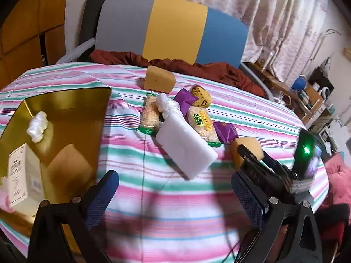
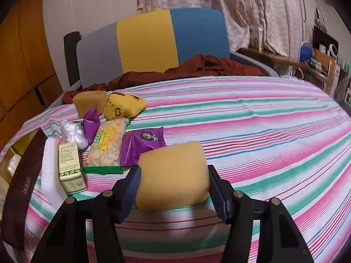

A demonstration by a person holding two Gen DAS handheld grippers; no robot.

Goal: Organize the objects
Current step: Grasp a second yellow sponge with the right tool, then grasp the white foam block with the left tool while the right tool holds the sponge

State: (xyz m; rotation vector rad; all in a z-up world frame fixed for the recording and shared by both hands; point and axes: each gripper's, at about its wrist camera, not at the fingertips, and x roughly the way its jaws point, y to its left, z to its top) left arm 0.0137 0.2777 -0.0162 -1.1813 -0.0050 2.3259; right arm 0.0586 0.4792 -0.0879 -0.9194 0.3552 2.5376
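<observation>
Two blue pads of the right hand-held gripper (image 2: 174, 185) pinch the tan rectangular foam sponge (image 2: 173, 175), lower centre of frame, on the striped counter (image 2: 263, 120). Left hand-held gripper (image 1: 175, 192) spread, empty. Advice: squeeze evenly, lift straight, then carry to the gold-lined box (image 1: 65, 100) at left.

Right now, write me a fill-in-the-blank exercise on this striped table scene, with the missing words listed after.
1. The right gripper has its pads on a tan ____ block.
2. The white foam slab lies on the ____ tablecloth.
3. The crumpled white plastic wad sits inside the ____ tray.
4. The left gripper holds ____.

Missing words: sponge; striped; gold; nothing
</observation>
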